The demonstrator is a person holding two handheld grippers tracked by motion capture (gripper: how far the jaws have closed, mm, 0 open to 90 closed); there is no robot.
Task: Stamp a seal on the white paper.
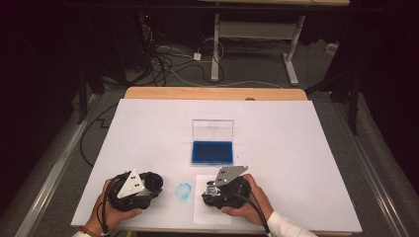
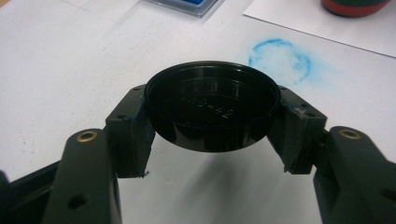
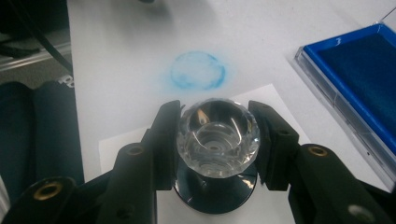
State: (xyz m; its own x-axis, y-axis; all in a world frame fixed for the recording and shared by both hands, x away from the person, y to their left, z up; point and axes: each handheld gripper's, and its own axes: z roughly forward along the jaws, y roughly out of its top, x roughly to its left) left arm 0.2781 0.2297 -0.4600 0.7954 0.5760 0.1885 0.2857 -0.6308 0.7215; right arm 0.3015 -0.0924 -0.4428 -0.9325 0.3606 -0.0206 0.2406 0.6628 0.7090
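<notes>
While both hands rested near the table's front edge, the count stood at one black lid [image 2: 212, 109], one stamp with a clear faceted knob [image 3: 217, 137], one open blue ink pad [image 1: 212, 152], one white paper sheet [image 1: 207, 215] and one blue ring smudge [image 1: 184, 190]. The left gripper [image 2: 212, 135] was clamped on the lid, which sat between its jaws at twelve o'clock. The right gripper [image 3: 217, 140] was clamped on the stamp's knob, over the sheet, with the smudge at eleven o'clock.
</notes>
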